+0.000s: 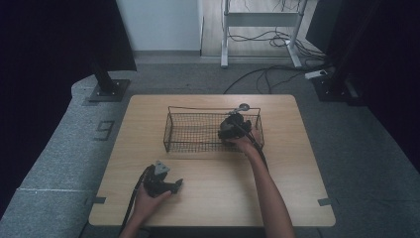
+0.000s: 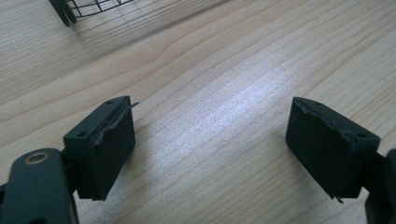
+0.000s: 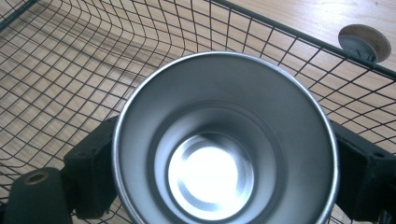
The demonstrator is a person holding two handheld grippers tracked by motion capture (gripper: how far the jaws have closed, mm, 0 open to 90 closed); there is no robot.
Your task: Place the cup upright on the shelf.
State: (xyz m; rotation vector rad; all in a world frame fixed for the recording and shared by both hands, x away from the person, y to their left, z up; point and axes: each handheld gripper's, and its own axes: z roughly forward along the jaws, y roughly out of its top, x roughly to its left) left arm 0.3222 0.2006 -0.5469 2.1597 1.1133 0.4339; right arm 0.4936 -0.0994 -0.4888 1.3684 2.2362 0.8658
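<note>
The steel cup (image 3: 224, 154), mouth toward the camera, sits clamped in the right gripper (image 1: 233, 126) over the wire basket (image 1: 190, 133)'s three-o'clock end; the left gripper (image 1: 166, 184) gapes empty at seven o'clock.

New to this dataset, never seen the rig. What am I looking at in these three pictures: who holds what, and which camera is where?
No robot: a person holds a two-jaw gripper in each hand. The high view looks down on a wooden table. The other two cameras ride on the grippers.

The left gripper rests open over bare wood. The right gripper is inside a wire basket, its jaws closed on a metal cup, seen from above, empty. A small round disc lies on the table just outside the basket.
</note>
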